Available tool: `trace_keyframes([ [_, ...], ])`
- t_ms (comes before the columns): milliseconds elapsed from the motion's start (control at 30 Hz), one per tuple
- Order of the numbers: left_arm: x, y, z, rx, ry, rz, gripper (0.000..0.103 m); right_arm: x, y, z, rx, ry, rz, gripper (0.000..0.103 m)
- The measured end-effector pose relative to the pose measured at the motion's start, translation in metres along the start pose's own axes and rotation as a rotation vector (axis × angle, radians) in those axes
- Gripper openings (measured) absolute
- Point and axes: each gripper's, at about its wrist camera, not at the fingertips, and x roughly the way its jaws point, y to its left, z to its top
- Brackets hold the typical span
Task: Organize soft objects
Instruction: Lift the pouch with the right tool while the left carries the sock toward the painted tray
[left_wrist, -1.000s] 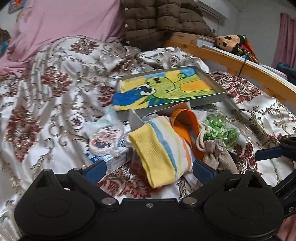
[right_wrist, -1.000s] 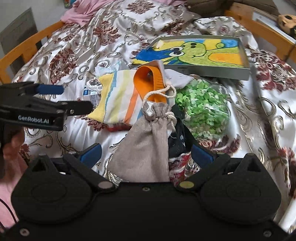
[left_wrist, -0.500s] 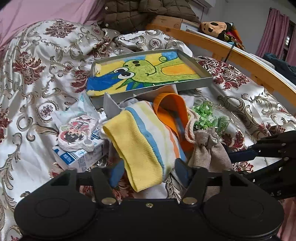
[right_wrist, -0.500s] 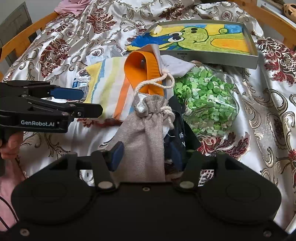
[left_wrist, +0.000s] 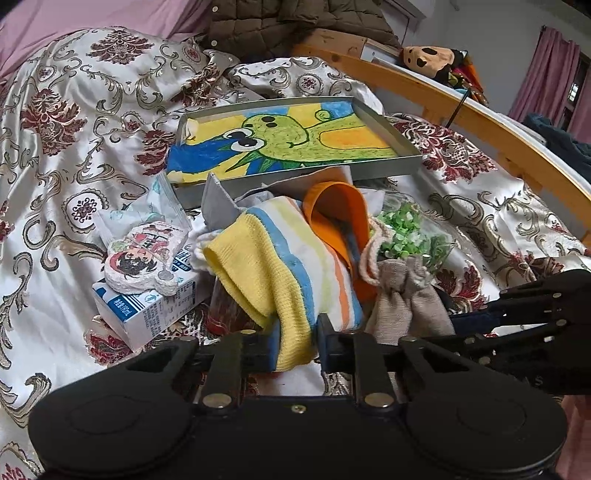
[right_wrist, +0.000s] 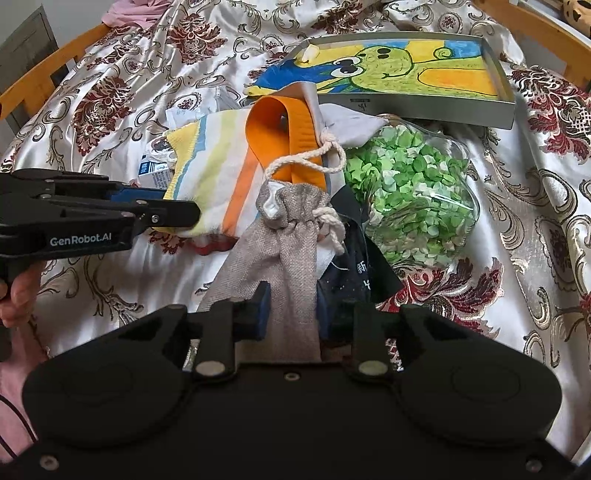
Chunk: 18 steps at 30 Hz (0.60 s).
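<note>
Left claw (left_wrist: 295, 341), spread a second ago, now pinches the striped sock (left_wrist: 291, 273); right claw (right_wrist: 291, 310) likewise closed onto the drawstring pouch (right_wrist: 284, 254).

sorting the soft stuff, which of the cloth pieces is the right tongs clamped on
The grey drawstring pouch: the right tongs pinch its lower end. The striped sock is instead in the left tongs.

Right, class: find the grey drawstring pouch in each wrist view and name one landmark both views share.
Left wrist view: grey drawstring pouch lower right of centre, right of the striped sock.
Right wrist view: pouch at centre, between the right gripper fingers.
Shared landmark: dinosaur picture tray.
</note>
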Motion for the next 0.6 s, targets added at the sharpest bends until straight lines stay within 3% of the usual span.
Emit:
trace_keyframes([
  [133,-0.009,-0.007,-0.001,0.027,-0.038,0.000,0.008,-0.007,-0.001,-0.001,-0.005,-0.039,0.010,0.005],
  [333,-0.035,-0.026,-0.003,0.065,-0.144,0.041,0.007,-0.025,0.008,-0.004,-0.048,-0.096,0.002,0.003],
  [600,-0.070,-0.037,-0.008,0.051,-0.250,0.055,0.007,-0.068,0.024,-0.018,-0.117,-0.245,-0.040,0.003],
])
